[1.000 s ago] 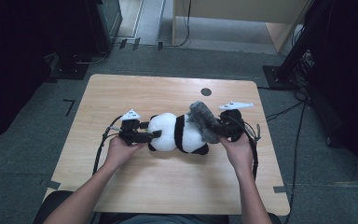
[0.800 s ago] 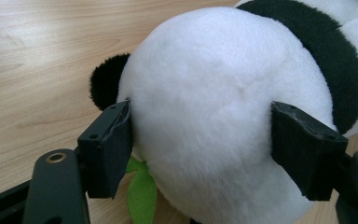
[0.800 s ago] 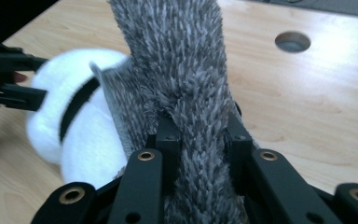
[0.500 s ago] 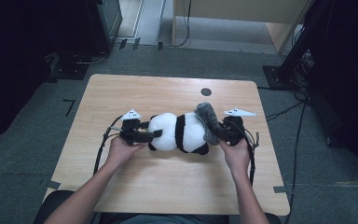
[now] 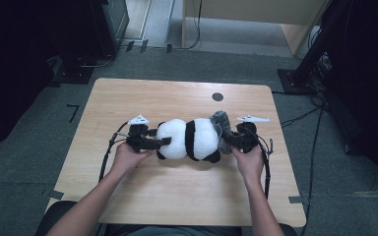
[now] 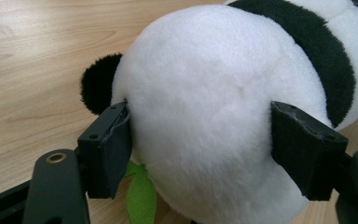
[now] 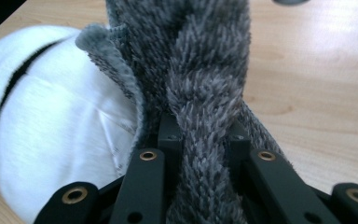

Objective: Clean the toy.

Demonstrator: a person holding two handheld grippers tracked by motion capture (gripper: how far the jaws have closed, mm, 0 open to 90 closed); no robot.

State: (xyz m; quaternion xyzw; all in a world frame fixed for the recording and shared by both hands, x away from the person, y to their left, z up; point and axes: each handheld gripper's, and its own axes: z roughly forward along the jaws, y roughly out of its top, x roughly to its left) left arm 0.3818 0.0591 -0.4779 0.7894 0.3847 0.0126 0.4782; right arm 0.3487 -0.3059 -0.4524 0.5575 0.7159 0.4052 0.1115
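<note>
A black-and-white panda plush (image 5: 187, 139) lies lengthwise on the wooden table (image 5: 177, 196). My left gripper (image 5: 161, 142) clamps its round white end, and the pads (image 6: 114, 140) press into the fur on both sides of the panda (image 6: 214, 79), beside a black ear. A green leaf piece (image 6: 140, 198) sticks out beneath. At the other end, my right gripper (image 5: 230, 140) is shut on a grey fuzzy fabric (image 5: 220, 122). Up close, the grey fabric (image 7: 205, 70) runs up between the jaws of the right gripper (image 7: 203, 135), with the white panda body (image 7: 51, 121) at the left.
A small black round mark (image 5: 218, 97) sits on the tabletop behind the panda. Cables trail from both grippers toward the table's front. Dark equipment and cables (image 5: 320, 64) stand on the floor beyond the table's far and right edges.
My right hand has sunk a little toward the table with the grey fabric still pinched. The left hand and the panda have kept still.
</note>
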